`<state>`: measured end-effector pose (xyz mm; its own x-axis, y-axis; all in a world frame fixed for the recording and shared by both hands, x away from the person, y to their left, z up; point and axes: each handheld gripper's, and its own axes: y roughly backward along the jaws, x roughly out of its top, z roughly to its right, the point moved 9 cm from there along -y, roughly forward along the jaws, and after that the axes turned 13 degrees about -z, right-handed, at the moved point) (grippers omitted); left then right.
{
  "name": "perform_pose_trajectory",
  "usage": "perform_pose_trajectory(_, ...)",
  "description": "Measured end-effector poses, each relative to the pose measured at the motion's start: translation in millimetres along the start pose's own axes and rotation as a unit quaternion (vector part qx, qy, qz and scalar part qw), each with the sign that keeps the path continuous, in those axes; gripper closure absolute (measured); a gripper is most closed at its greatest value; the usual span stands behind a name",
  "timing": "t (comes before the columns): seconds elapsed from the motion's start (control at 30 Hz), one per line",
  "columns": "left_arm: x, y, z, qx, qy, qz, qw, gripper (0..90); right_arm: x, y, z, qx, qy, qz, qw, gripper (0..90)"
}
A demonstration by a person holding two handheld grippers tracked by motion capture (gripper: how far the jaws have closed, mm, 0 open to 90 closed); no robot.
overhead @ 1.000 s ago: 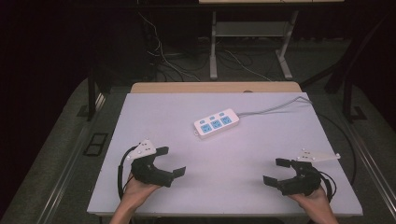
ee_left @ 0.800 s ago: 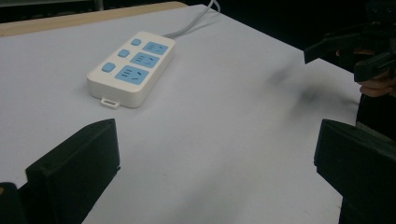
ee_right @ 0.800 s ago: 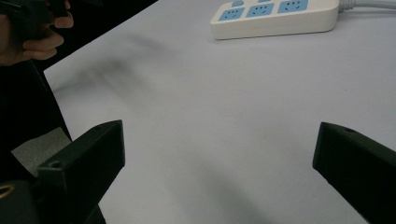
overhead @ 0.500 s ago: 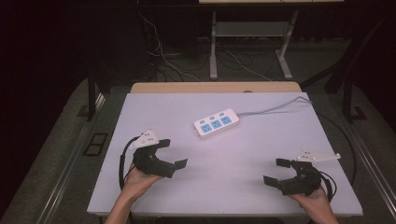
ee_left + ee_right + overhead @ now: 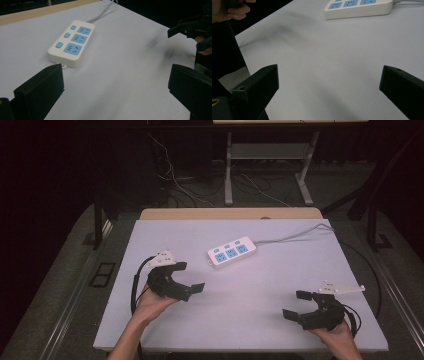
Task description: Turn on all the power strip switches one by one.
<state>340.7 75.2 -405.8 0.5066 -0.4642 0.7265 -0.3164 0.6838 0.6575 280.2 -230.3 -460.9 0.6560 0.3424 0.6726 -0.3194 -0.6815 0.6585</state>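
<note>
Since a second ago the left gripper has moved up the table from about 8 o'clock toward the centre, jaws spread wide and holding nothing. The power strip lies flat just past centre toward 12 o'clock, unmoved, its grey cable trailing off toward 2 o'clock; it sits just beyond the left jaw in the left gripper view. The right gripper has stayed at 4 o'clock, jaws likewise released and empty.

left hand-held gripper – black, blocky jaws, grey three-cornered plate, black cable | right hand-held gripper – same build | forearms bare
</note>
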Motion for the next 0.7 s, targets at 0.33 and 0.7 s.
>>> perform_pose_trajectory(0.33, 15.6, -4.9, -8.5, 0.002, -0.011, -0.018, 0.9998, 0.0, -0.8, 0.0, 0.0, -0.001, 0.001, -0.002, 1.0000, 2.1)
perform_pose_trajectory(0.7, 30.0, -10.2, -19.4, 0.007, -0.020, -0.035, 0.9992, 0.0, -1.9, -1.4, -1.5, 0.003, 0.003, -0.006, 1.0000, 2.1)
